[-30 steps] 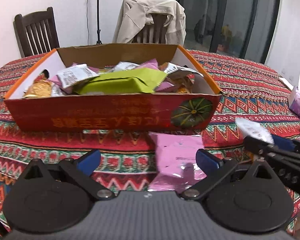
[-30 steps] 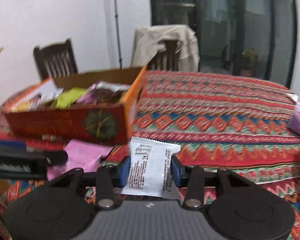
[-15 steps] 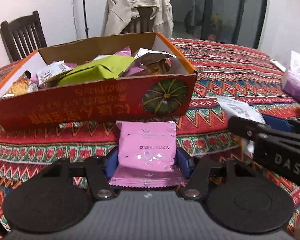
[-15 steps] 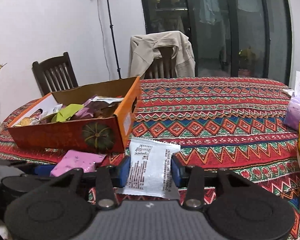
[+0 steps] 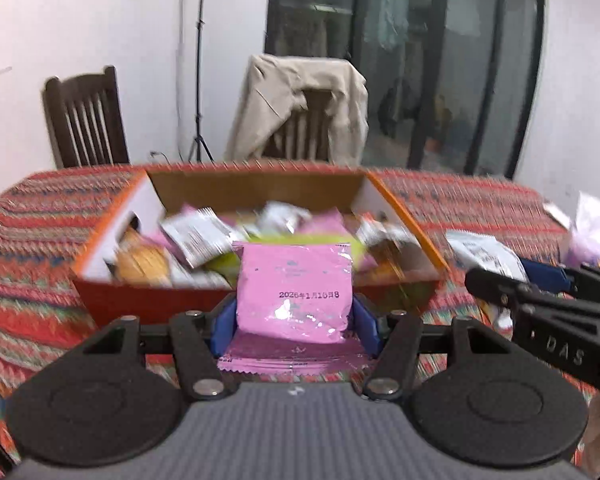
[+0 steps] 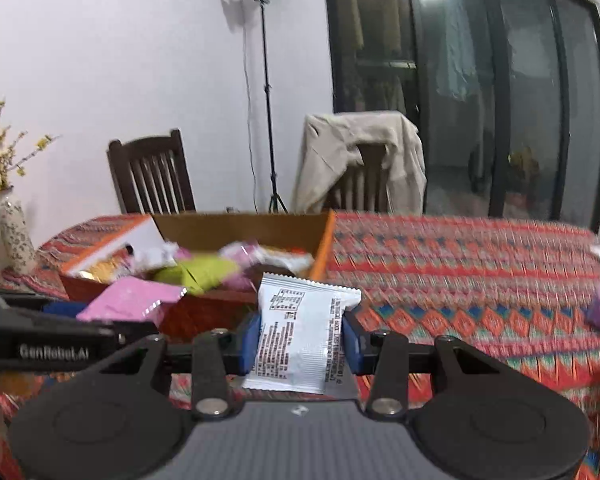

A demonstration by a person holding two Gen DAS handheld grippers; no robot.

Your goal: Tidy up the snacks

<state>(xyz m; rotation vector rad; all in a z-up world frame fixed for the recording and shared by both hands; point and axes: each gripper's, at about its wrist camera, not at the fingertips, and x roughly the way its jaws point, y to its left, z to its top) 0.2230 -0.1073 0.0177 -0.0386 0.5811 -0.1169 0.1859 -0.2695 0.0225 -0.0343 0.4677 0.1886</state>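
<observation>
Above the snack box (image 5: 260,292), left tool (image 5: 295,322) clamped on pink packet (image 5: 296,288), right tool (image 6: 300,338) clamped on white packet (image 6: 300,336)

left gripper (image 5: 296,322): a second ago its blue pads stood wide apart over the table; they have since closed on the pink packet (image 5: 295,291)
pink packet: lay flat on the patterned tablecloth (image 5: 28,280) in front of the box (image 5: 256,184); now lifted clear of the cloth, its top edge level with the box's front wall
right gripper (image 6: 302,340): has come up with the white packet (image 6: 302,332) between its pads; the box's near right corner now sits just behind the packet
view of the box: from both grippers it now shows from higher up, with more of the snacks inside in sight
</observation>
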